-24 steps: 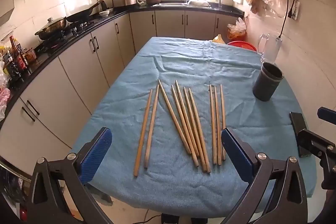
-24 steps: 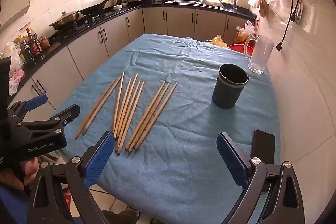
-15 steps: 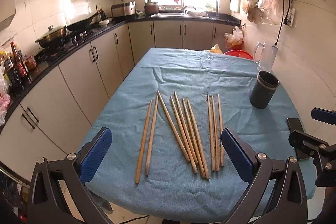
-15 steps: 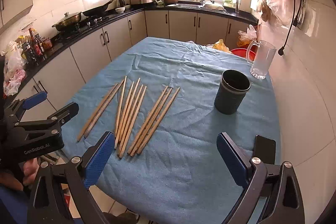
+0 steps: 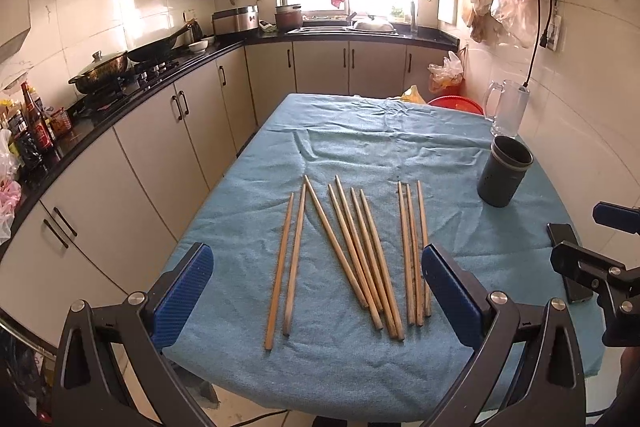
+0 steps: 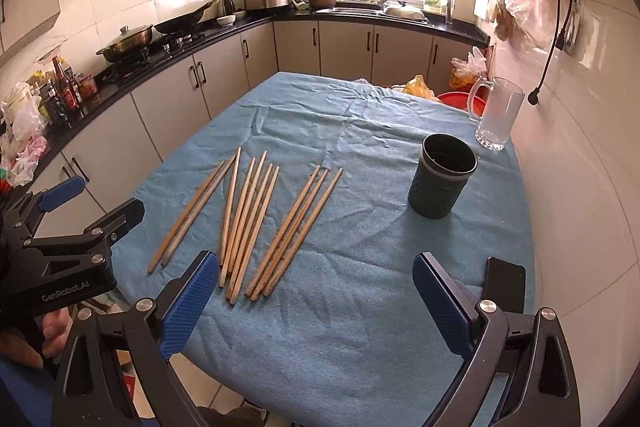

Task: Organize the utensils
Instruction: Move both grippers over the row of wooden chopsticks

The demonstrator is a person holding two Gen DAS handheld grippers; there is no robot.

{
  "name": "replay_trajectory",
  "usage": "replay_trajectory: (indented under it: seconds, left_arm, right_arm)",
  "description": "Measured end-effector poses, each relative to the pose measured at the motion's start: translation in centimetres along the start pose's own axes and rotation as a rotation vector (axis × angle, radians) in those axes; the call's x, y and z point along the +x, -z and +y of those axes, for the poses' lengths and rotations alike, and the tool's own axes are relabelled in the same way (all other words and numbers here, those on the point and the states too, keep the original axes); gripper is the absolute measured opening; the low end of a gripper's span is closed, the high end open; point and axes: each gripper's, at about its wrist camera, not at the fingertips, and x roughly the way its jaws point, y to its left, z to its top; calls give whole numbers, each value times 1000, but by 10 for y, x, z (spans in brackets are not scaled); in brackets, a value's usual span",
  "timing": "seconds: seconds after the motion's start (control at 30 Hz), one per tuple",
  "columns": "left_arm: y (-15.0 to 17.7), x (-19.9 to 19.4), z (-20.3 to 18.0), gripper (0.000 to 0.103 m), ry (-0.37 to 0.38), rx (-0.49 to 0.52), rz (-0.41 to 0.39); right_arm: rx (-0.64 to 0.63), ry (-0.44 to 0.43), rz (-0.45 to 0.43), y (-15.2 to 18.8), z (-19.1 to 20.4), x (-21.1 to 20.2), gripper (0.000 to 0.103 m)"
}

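Several wooden chopsticks [image 5: 356,251] [image 6: 256,219] lie side by side in loose groups on the blue cloth of the table [image 5: 360,147] [image 6: 340,327]. A dark grey cylindrical holder [image 5: 505,171] [image 6: 442,181] stands upright to their right. My left gripper [image 5: 318,297] hovers open above the table's near edge, over the near ends of the chopsticks, with nothing between its blue pads. My right gripper [image 6: 310,297] is open too, above the near edge to the right of the chopsticks, holding nothing. Each gripper shows at the edge of the other's view.
A clear glass mug [image 5: 507,109] [image 6: 496,117] stands behind the holder by the tiled wall. A black phone [image 5: 568,255] [image 6: 503,283] lies at the table's right edge. Kitchen cabinets run along the left, with a red basin [image 6: 456,99] beyond the far edge.
Both grippers have pulled back and tilted up a little, so the chopsticks and holder sit lower and farther in view. Both stay open. Nothing on the table has moved.
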Motion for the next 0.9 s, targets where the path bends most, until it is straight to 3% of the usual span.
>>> replay_trajectory:
  seconds: [0.47,0.9]
  left_arm:
    - [-1,-1,5,103,-12,-8,-4]
    - [-1,3,7,103,-16,-16,16]
  right_arm:
    - [16,-15,-44,-4,5,0,99]
    - [38,-27,-5,-8,-12,11,99]
